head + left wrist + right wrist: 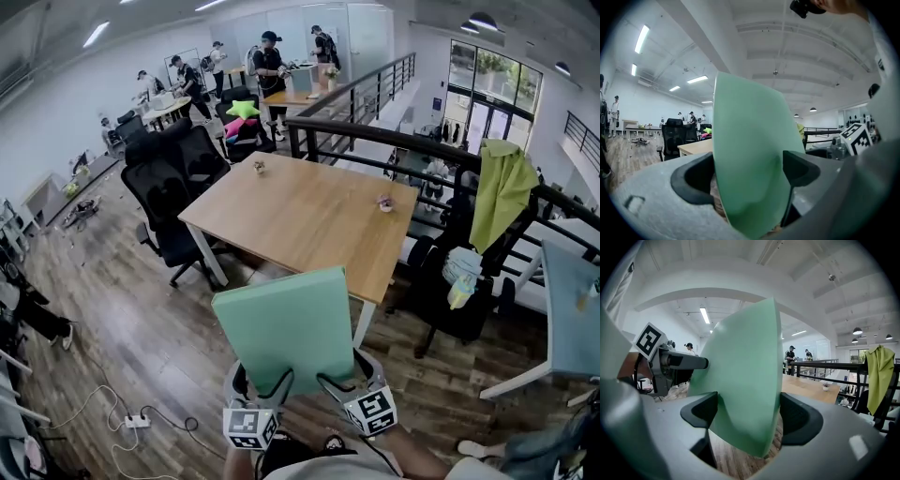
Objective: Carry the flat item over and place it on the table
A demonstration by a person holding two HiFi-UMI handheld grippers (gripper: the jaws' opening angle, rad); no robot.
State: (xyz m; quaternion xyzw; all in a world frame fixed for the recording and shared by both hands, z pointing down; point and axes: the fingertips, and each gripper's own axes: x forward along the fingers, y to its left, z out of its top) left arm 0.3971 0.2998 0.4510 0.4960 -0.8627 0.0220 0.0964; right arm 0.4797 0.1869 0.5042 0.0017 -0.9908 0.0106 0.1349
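Note:
A flat pale green foam slab [288, 328] is held in the air just short of the near corner of the wooden table [309, 220]. My left gripper [265, 386] is shut on the slab's near left edge, my right gripper [339, 382] on its near right edge. In the left gripper view the green slab [750, 164] fills the gap between the dark pads [799, 168] and dents where it is squeezed. Between the pads [799, 418] in the right gripper view the slab [745, 394] stands upright. The slab hides the floor right below it.
Two small potted plants [385, 202] [259, 166] stand on the table. Black office chairs [173, 192] crowd its left side. A black railing [412, 141] runs behind it, with a green cloth [502, 187] draped at the right. A power strip [137, 421] and cables lie on the floor. People stand far back.

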